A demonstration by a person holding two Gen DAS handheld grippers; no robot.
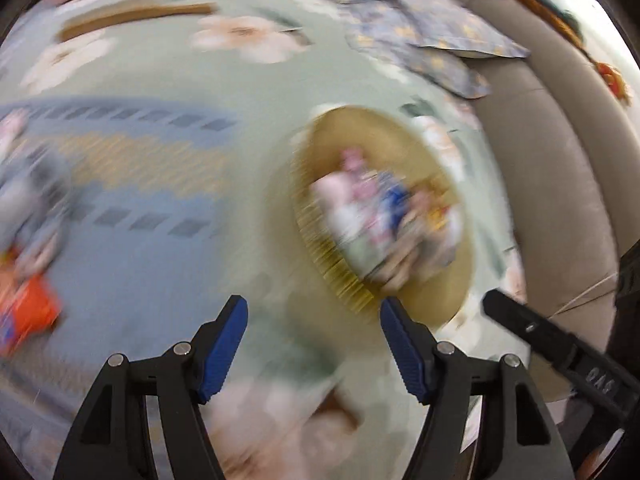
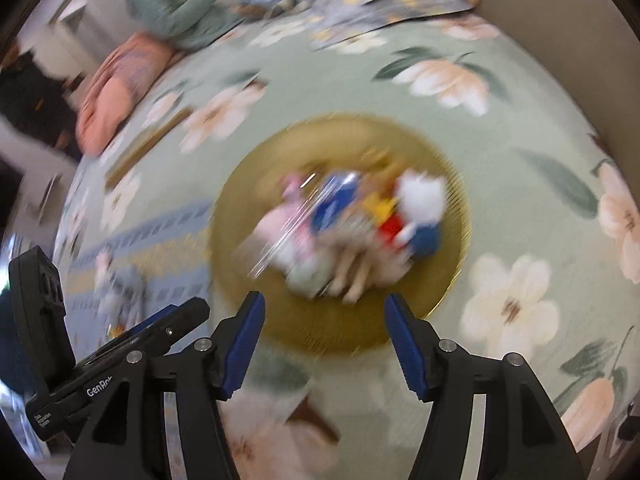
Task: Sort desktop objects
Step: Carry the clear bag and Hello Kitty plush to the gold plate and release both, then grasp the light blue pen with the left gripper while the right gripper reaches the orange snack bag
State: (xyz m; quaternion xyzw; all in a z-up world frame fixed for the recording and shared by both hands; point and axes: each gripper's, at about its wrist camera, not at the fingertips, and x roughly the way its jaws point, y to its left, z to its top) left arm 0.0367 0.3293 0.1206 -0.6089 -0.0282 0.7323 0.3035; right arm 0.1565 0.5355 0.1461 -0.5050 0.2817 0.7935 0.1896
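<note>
Both views are blurred by motion. A round gold plate (image 1: 348, 288) (image 2: 248, 216) lies on a green floral cloth and holds a heap of small toys and packets (image 1: 384, 220) (image 2: 352, 228) in pink, white, blue, red and yellow. My left gripper (image 1: 312, 312) is open and empty, just left of and short of the plate. My right gripper (image 2: 324, 308) is open and empty, at the plate's near rim. The right gripper's black finger (image 1: 532, 328) shows in the left wrist view; the left gripper's body (image 2: 120, 356) shows in the right wrist view.
A blue patterned mat (image 1: 132, 208) (image 2: 160, 248) lies left of the plate with a grey soft toy (image 1: 32, 200) (image 2: 120, 288) and an orange packet (image 1: 28, 316). A brown stick (image 1: 132, 16), blue-grey floral cloth (image 1: 432, 36) and a beige padded edge (image 1: 560, 160) lie beyond. A seated person (image 2: 176, 8) and pink cushion (image 2: 116, 92).
</note>
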